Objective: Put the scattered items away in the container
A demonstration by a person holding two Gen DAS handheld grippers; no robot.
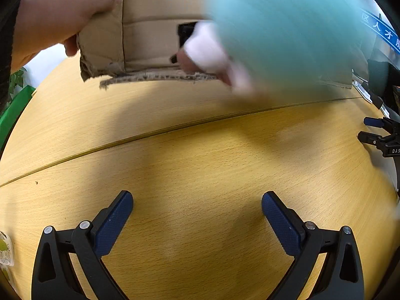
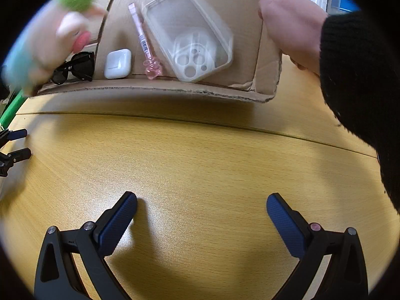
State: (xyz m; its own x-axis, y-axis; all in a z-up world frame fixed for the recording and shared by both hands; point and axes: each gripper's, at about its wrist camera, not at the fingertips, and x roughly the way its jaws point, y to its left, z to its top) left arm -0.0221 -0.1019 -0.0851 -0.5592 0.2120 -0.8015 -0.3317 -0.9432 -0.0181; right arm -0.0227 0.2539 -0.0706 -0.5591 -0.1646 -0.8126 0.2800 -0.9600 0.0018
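The cardboard box (image 2: 190, 37) is seen tipped above the bench (image 2: 200, 155), its open side turned toward the cameras and its torn lower edge raised off the wood. Inside it, a clear phone case (image 2: 190, 37) lies with its long axis running from upper left to lower right, camera cut-outs at the lower end. A pink pen (image 2: 143, 40) lies just beside it on a similar diagonal, its charm end lowest. A white earbud case (image 2: 118, 63) and black sunglasses (image 2: 75, 68) rest near the lower edge. A blurred plush toy (image 2: 50, 40), teal, cream and green, is smeared by motion at the box's left side and hides part of the box in the left view. A hand (image 2: 292, 30) in a dark sleeve (image 2: 360, 75) grips the box's right wall. The left tool (image 1: 197, 207) and the right tool (image 2: 201, 208) are both spread wide and empty above bare bench.
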